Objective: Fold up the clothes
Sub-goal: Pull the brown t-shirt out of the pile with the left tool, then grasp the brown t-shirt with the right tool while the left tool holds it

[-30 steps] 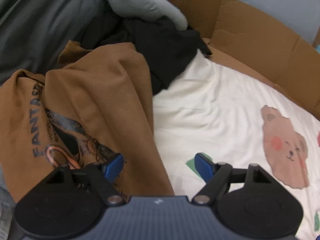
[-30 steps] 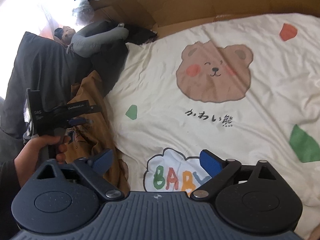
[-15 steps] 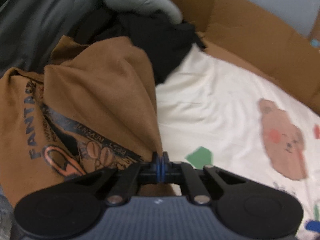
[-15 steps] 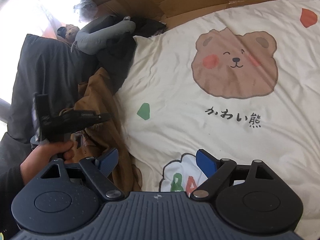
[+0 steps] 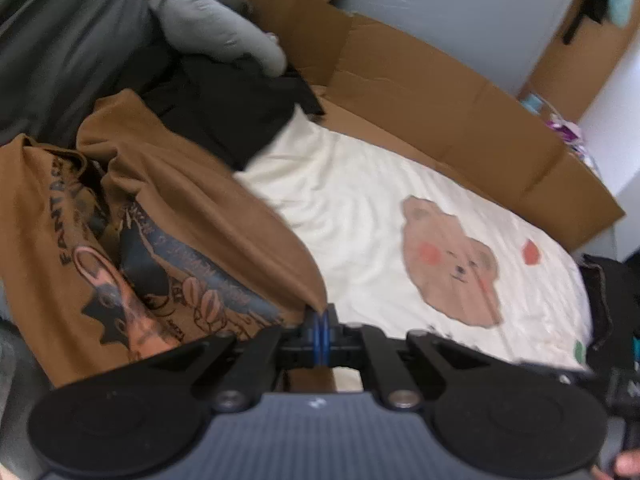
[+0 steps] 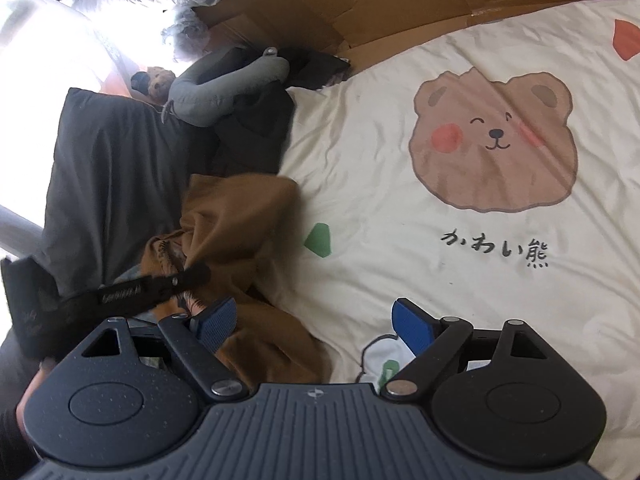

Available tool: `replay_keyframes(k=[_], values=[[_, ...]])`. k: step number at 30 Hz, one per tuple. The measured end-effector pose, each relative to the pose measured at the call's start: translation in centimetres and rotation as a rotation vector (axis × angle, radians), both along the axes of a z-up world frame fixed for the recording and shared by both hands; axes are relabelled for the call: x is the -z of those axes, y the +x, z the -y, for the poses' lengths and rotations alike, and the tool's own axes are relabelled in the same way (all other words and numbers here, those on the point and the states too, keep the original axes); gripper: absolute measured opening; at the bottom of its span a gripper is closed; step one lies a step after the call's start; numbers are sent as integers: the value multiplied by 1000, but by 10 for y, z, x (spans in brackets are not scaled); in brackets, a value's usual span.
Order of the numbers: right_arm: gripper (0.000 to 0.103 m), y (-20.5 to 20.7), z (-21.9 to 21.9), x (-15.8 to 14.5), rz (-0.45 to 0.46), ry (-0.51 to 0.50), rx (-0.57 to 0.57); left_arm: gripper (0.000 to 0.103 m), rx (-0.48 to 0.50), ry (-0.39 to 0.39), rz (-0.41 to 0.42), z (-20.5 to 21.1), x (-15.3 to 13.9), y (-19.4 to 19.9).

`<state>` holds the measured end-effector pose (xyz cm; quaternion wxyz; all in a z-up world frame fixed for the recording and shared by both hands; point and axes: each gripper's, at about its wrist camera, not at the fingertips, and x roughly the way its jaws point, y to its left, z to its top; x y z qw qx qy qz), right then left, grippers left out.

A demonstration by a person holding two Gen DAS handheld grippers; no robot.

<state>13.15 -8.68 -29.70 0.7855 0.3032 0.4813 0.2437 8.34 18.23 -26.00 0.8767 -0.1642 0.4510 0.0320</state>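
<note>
A brown printed T-shirt [image 5: 168,216] lies bunched at the left edge of a cream bear-print bed sheet [image 5: 360,200]. My left gripper [image 5: 320,324] is shut on an edge of the shirt, and the cloth rises in a ridge to its blue pads. In the right wrist view the same brown shirt [image 6: 244,224] sits crumpled left of centre, with the left gripper [image 6: 192,274] clamped on it. My right gripper [image 6: 316,320] hangs open over the sheet [image 6: 400,208] beside the shirt, holding nothing.
Black garments [image 5: 224,108] and a grey neck pillow [image 5: 212,32] lie beyond the shirt. A dark grey blanket [image 6: 108,168] covers the left. Flattened cardboard [image 5: 440,108] lines the bed's far side. A dark garment [image 5: 604,300] lies at the right edge.
My left gripper went from open to shut on the shirt's edge and has lifted it up and rightward. The right gripper stayed open and drifted closer to the shirt.
</note>
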Motion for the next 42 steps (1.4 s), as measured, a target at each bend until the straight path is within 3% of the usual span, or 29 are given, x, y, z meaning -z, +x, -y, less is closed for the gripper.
replay_keyframes(k=[7, 14, 23, 32, 42], values=[[87, 2, -1, -2, -23, 52, 7, 1, 46, -57, 5, 21, -7, -23], [88, 4, -5, 17, -142, 184, 14, 1, 162, -79, -16, 51, -11, -46], [88, 6, -6, 58, -305, 352, 119, 1, 178, -143, -31, 52, -17, -76], [88, 10, -15, 96, -454, 353, 185, 1, 144, -186, -25, 26, -32, -111], [88, 15, -69, 113, -452, 186, -8, 1, 66, -155, -93, -4, -15, -128]])
